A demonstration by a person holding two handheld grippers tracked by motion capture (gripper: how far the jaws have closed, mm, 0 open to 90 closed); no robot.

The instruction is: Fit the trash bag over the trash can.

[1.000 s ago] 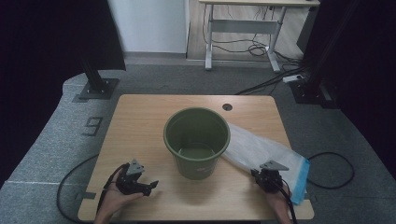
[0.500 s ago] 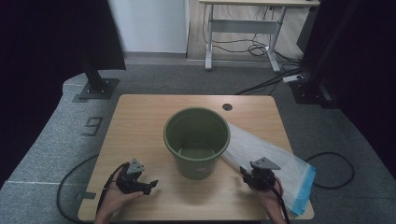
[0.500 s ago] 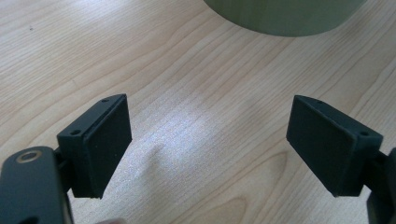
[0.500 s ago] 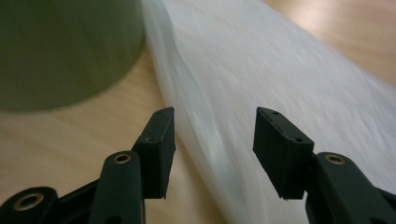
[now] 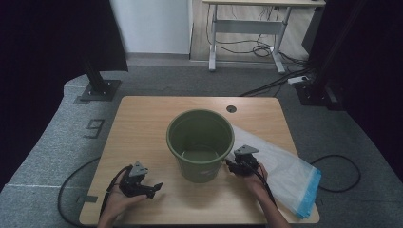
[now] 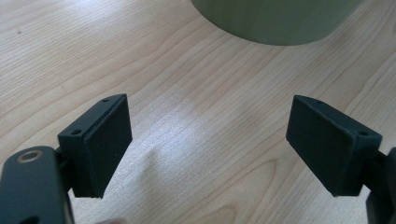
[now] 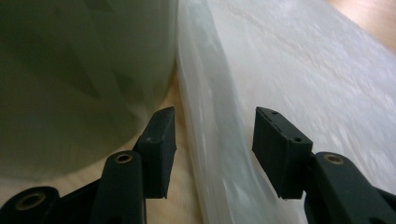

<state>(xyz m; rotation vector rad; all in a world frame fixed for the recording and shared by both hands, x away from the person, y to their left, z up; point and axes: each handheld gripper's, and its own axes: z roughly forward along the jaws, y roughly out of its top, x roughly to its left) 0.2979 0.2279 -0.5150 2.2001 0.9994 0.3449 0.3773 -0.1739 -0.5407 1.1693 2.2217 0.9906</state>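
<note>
Right gripper (image 5: 231, 166) positioned at the edge of the plastic bag (image 5: 280, 171), beside the green bucket (image 5: 200, 142).
Right jaws stand partly open, straddling a raised fold of the bag's edge without closing on it; the bag lies flat on the table (image 5: 142, 123), its near edge touching the bucket's base; left gripper (image 5: 153, 188) rests low over bare wood near the front left, jaws wide apart and holding nothing; bucket upright at table centre.

— What lies around the wooden table (image 5: 142, 118)?
— Grey carpet (image 5: 57, 142) with a "9" marked on it (image 5: 95, 127), and black stand bases at both far corners (image 5: 100, 89).
— And farther back?
— A white wall (image 5: 152, 23), a desk on white metal legs (image 5: 247, 28), with cables (image 5: 266, 50) loose beneath.
</note>
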